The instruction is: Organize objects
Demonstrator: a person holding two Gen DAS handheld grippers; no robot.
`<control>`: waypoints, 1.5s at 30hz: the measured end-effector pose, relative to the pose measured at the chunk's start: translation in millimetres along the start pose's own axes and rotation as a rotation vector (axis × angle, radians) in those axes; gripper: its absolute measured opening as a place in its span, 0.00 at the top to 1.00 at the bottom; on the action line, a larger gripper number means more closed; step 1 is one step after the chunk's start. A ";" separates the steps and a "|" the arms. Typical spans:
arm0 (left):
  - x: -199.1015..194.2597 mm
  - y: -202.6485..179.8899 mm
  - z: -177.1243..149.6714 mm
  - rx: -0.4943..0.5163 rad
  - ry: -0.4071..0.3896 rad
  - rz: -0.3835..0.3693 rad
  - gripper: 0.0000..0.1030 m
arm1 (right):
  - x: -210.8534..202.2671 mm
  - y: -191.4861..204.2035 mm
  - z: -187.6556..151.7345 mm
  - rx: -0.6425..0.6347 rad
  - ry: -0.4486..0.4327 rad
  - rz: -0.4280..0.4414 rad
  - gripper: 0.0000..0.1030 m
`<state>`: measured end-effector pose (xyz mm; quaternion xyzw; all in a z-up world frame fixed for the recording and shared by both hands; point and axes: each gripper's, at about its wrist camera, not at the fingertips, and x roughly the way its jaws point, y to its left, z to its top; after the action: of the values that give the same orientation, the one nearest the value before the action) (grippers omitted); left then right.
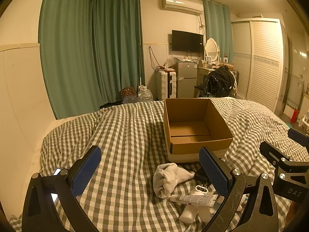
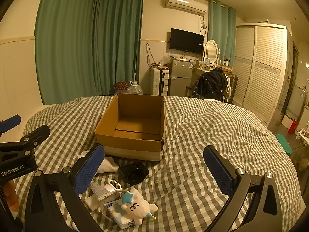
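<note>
Cardboard box sits open on the checkered bed, nothing visible inside. Just in front of it lie a white sock, a black cup, a tube, a tissue pack and a plush toy. Left gripper and right gripper hover with jaws spread, holding nothing.

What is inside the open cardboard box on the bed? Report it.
The open brown cardboard box shows only its bare bottom flaps; no objects inside. Its near wall hides the floor strip right behind it.
</note>
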<state>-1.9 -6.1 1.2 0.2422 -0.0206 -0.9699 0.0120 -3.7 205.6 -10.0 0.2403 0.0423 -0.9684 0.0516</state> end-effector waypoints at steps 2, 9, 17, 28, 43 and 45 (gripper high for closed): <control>-0.3 0.5 0.3 0.001 -0.001 0.004 0.00 | 0.3 0.5 -0.2 -0.001 0.003 0.002 0.00; -1.1 1.3 1.4 0.006 0.000 0.005 0.00 | 2.3 3.3 -0.6 -0.003 0.013 0.013 0.00; 1.1 -1.3 -0.9 0.004 0.009 0.005 0.00 | -0.2 -0.4 -0.9 0.025 -0.007 0.005 0.00; 5.0 -0.3 -3.1 -0.003 0.028 0.010 0.00 | 0.2 1.8 -1.5 0.022 -0.003 0.013 0.00; 9.1 0.7 -4.3 -0.020 0.039 0.032 0.00 | 0.7 6.0 -4.1 0.012 0.005 0.048 0.00; 9.2 0.8 -4.2 -0.020 0.040 0.032 0.00 | 0.7 6.2 -4.2 0.010 0.006 0.047 0.00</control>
<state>-8.0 -7.4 -6.8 0.2608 -0.0144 -0.9648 0.0301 -1.7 199.8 -14.4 0.2445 0.0320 -0.9664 0.0729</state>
